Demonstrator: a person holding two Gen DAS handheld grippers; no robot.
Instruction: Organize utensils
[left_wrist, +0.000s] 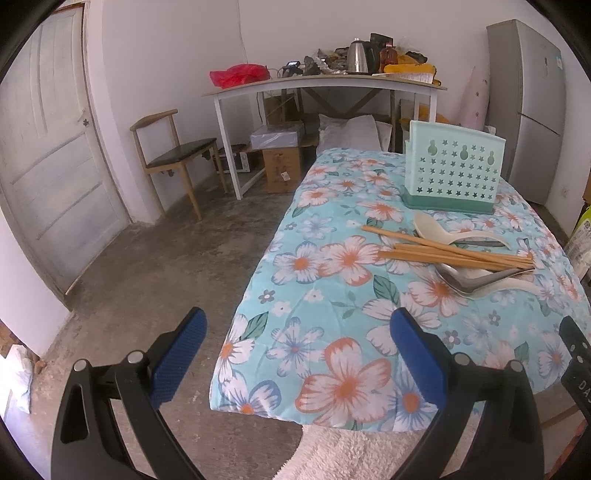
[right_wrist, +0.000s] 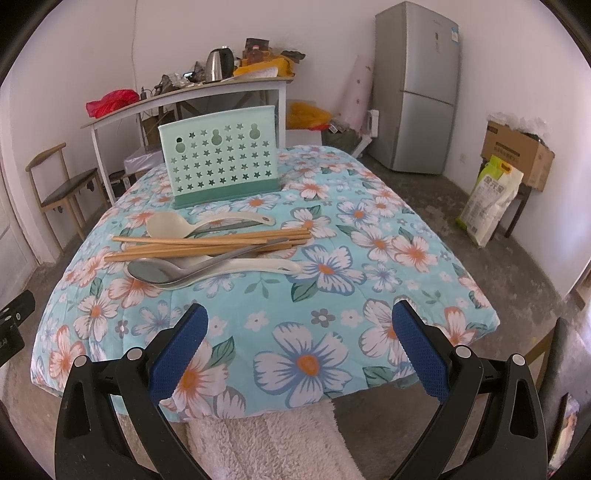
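A heap of utensils lies on the flowered cloth (right_wrist: 325, 295) covering the surface: wooden chopsticks (right_wrist: 210, 243) crossed over a cream plastic spoon (right_wrist: 166, 224) and a dark-handled utensil (right_wrist: 229, 226) whose kind I cannot make out, with a steel spoon (right_wrist: 155, 272) and a second cream spoon (right_wrist: 258, 266) at the near side of the pile. Just behind the heap stands a mint-green utensil holder (right_wrist: 221, 158), upright, its wall pierced with star-shaped holes. My right gripper (right_wrist: 300, 350) hangs above the near edge of the cloth, jaws spread wide and holding nothing, well short of the pile. My left gripper (left_wrist: 297, 362) hovers at the cloth's left corner, half over the concrete floor (left_wrist: 147, 280), jaws likewise wide apart and empty; from it the chopsticks (left_wrist: 454, 253) and holder (left_wrist: 452, 170) sit off to the right. Beyond are a cluttered side table (right_wrist: 192, 94) with a kettle (right_wrist: 219, 63), a wooden chair (left_wrist: 173, 158), a grey refrigerator (right_wrist: 417, 88) and a white door (left_wrist: 48, 147).
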